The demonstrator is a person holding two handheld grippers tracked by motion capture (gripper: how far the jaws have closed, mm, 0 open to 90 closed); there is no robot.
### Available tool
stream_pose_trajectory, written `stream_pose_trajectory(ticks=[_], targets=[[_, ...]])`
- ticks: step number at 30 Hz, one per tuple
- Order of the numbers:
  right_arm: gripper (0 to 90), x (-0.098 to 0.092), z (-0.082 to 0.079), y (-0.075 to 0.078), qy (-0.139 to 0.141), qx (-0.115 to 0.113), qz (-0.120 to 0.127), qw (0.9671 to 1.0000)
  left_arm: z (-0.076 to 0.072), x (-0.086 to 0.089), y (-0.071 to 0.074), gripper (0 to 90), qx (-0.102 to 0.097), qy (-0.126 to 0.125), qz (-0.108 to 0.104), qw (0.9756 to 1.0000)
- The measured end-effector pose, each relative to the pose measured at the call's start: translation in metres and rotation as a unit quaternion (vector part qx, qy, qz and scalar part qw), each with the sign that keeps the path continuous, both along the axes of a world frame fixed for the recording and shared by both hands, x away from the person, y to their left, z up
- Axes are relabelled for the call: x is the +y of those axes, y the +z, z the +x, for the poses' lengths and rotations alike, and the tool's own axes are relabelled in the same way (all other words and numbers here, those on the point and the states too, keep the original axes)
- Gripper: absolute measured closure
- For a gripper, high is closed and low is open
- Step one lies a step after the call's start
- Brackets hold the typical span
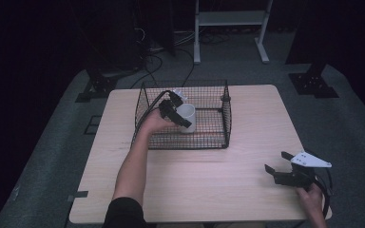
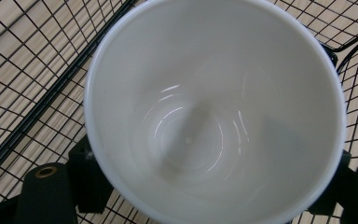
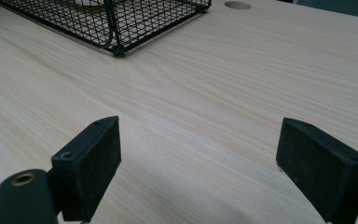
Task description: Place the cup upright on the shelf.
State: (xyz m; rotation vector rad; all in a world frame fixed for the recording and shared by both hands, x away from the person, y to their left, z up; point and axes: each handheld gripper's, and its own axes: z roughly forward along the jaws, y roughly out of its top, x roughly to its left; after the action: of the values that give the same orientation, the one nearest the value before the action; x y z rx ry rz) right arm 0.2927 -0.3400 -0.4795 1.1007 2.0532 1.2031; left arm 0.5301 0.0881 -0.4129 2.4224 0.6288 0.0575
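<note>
Gripping one mug (image 1: 187,118), one wire basket (image 1: 208,140)

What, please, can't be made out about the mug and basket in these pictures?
- Mug handle: left gripper view, cut off at the edge.
- Mug base: high view, behind basket mesh.
- Left hand-held gripper contact: mug body hides the pads.
- Mug: right gripper view, cut off at the top.
</note>
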Motion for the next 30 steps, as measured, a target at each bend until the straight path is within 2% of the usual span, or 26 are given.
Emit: stream_pose_trajectory(ticks=[4, 8, 9, 15, 19, 30], targets=[[13.1, 0.000, 0.000, 0.000, 0.000, 0.000, 0.000, 1.0000, 0.000, 0.000, 0.000, 18.6, 0.000, -0.001, -0.005, 1.0000], [13.1, 0.000, 0.000, 0.000, 0.000, 0.000, 0.000, 1.0000, -0.002, 0.001, 0.004, 14.5, -0.014, -0.002, -0.012, 0.9998], [13.1, 0.000, 0.000, 0.000, 0.000, 0.001, 0.000, 1.0000, -0.003, 0.003, 0.008, 13.2, -0.019, 0.005, -0.019, 0.9996], [13.1, 0.000, 0.000, 0.000, 0.001, 0.001, 0.000, 1.0000, -0.007, 0.008, 0.021, 11.1, -0.037, 0.009, -0.036, 0.9986], [13.1, 0.000, 0.000, 0.000, 0.001, 0.001, 0.001, 1.0000, -0.010, 0.013, 0.027, 10.3, -0.043, 0.014, -0.047, 0.9979], [13.1, 0.000, 0.000, 0.000, 0.001, 0.000, 0.001, 1.0000, -0.021, 0.018, 0.044, 8.8, -0.066, 0.015, -0.055, 0.9962]])
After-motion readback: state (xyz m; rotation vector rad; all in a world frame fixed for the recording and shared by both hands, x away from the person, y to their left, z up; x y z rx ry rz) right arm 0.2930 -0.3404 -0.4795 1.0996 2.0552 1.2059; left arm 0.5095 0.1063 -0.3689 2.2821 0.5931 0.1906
